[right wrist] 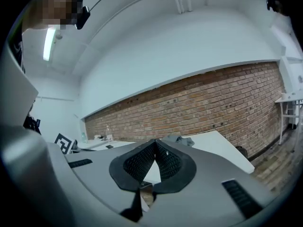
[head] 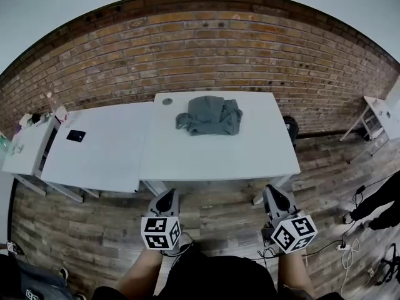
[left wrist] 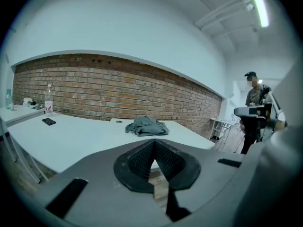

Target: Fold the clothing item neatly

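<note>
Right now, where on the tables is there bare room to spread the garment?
Middle table: the whole near half, between the garment and the front edge, is bare, plus the strip to its right. Left table: free except a phone near its left edge. Crowded only on the far-left table, with small items.

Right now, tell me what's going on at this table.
A person stands a little back from the white table, holding the left gripper and the right gripper out in front, above the wooden floor. Both sets of jaws are shut with nothing between them. The gray garment lies crumpled in a heap toward the table's far side, near the brick wall, and neither gripper touches it. Folding has not yet begun.
</note>
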{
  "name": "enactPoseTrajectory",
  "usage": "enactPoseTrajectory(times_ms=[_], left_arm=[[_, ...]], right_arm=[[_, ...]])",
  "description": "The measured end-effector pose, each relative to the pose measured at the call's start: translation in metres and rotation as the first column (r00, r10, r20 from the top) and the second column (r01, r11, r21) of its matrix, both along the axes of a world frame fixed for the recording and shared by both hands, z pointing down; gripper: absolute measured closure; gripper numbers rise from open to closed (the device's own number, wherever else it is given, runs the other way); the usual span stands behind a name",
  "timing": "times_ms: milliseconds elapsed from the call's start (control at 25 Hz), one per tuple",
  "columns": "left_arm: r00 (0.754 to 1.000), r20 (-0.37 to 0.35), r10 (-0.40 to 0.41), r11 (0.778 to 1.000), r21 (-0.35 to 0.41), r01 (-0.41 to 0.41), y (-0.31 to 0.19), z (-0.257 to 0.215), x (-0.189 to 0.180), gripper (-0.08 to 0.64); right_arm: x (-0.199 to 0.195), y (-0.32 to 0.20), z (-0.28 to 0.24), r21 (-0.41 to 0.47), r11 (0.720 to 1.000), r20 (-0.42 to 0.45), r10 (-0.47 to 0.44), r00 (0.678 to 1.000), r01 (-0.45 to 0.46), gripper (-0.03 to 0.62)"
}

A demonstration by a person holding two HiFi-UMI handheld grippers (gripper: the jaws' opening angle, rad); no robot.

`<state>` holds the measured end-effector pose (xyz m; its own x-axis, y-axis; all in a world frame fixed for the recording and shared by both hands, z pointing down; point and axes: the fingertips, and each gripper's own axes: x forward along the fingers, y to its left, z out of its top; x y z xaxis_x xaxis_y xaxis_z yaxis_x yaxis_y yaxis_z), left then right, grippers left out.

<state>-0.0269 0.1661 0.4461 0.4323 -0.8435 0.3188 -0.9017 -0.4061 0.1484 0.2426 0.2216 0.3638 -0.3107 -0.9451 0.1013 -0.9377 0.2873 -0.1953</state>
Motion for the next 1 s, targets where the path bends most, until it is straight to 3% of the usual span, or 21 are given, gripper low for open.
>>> enactPoseTrajectory(times_ms=[200, 400, 600, 800, 1000], left_arm=[[0.996, 0.082, -0.022, 1.000, 0.020, 0.020, 0.081, 0.002, 0.043, 0.561], [0.990, 0.126, -0.070, 0.997, 0.018, 0.069, 0.155, 0.002, 0.067, 0.561], [0.983, 0.151, -0.108, 0.994, -0.014, 0.112, 0.191, 0.006, 0.064, 0.561], [0.977, 0.177, -0.116, 0.993, 0.009, 0.116, 0.213, -0.011, 0.052, 0.561], [0.985, 0.143, -0.097, 0.995, 0.018, 0.095, 0.243, -0.010, 0.025, 0.561]], right_arm=[[0.031, 0.064, 0.021, -0.004, 0.997, -0.008, -0.080, 0.997, 0.080, 0.591], [0.046, 0.108, 0.025, -0.007, 0.988, 0.050, -0.151, 0.987, 0.152, 0.591], [0.041, 0.140, 0.042, -0.032, 0.982, 0.053, -0.184, 0.981, 0.186, 0.591], [0.034, 0.152, 0.042, -0.060, 0.982, 0.092, -0.176, 0.980, 0.182, 0.591], [-0.006, 0.163, 0.036, -0.048, 0.976, 0.077, -0.209, 0.975, 0.213, 0.591]])
